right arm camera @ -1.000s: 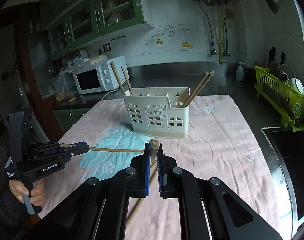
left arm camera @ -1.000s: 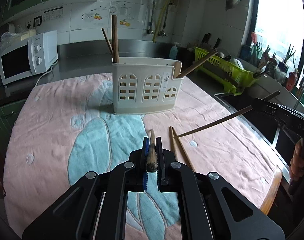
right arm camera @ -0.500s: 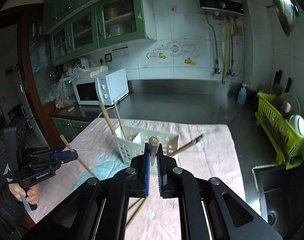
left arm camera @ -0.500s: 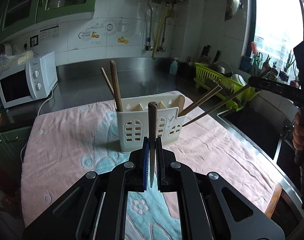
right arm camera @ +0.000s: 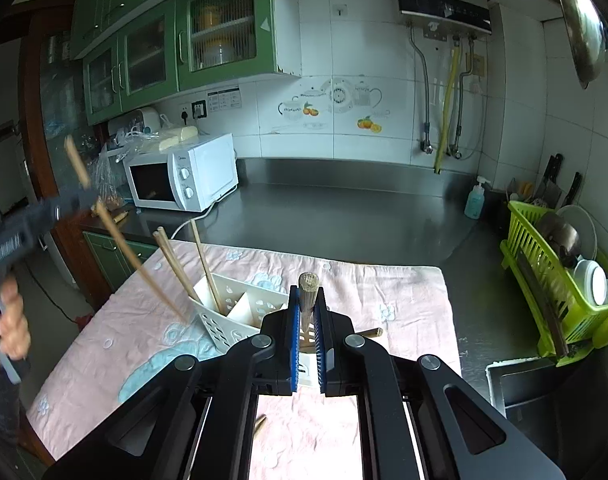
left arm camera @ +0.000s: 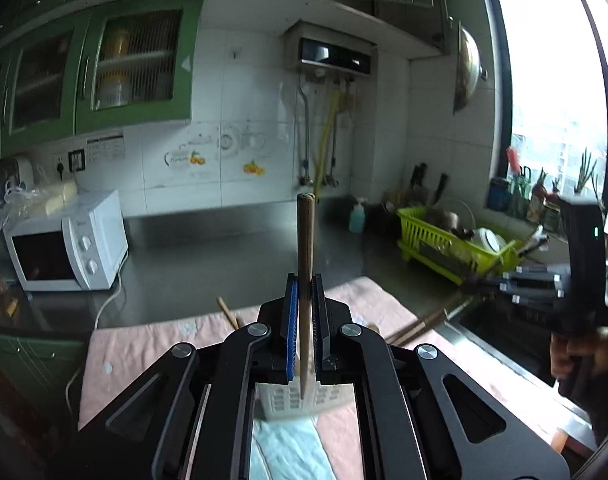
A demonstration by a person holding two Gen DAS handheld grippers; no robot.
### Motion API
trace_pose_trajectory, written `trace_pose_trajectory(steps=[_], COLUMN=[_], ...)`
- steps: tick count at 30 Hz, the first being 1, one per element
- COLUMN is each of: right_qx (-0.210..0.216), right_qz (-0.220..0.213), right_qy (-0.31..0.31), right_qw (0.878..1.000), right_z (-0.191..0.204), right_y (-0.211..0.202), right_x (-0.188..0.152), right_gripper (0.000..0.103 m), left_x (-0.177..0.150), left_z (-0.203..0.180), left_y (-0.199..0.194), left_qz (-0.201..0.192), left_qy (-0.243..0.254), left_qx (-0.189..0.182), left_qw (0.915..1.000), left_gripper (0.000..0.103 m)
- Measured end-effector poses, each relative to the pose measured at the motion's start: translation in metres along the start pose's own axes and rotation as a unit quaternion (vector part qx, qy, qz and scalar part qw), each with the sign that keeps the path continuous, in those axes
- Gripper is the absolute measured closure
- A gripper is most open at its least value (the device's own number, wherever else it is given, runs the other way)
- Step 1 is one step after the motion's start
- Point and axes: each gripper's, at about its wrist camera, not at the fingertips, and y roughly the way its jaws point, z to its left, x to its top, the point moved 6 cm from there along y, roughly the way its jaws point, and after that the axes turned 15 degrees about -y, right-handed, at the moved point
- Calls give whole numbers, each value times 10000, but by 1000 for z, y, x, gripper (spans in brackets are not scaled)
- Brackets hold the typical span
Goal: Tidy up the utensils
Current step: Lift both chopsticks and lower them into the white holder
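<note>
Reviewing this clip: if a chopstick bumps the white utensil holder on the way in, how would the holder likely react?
The utensil holder is thin perforated plastic, so probably light and apt to slide or tip. It stands on a soft cloth, which may add some grip. The chopsticks leaning out of its end compartment could pull it that way.

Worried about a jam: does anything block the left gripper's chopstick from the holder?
Nothing visible blocks it. The left gripper holds its chopstick above the white holder, whose left compartment already holds two chopsticks; other compartments look open.
</note>
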Motion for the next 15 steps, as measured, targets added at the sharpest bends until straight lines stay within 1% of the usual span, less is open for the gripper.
trace_pose_trajectory(steps=[3,6,9,15], right_qx=[33,77,139,202], right_qz=[91,160,207,280], right_qy=[-11,-6,9,28], right_qw=[10000,9998,9997,9994], right_z=[-2,-3,-2,-1], right_y=[12,22,30,43], right_x=[-2,-5,-7,-12], right_gripper=[97,97,97,97], left_x=[16,23,23,8], left_z=[-1,2,7,23], left_y=[12,26,43,72], left_qz=[-169,-227,-168,71], left_qy=[-21,-46,-70,-198], left_qx=[82,158,280,426], left_qw=[9998,9996,9994,9989], left_gripper=[98,98,98,98])
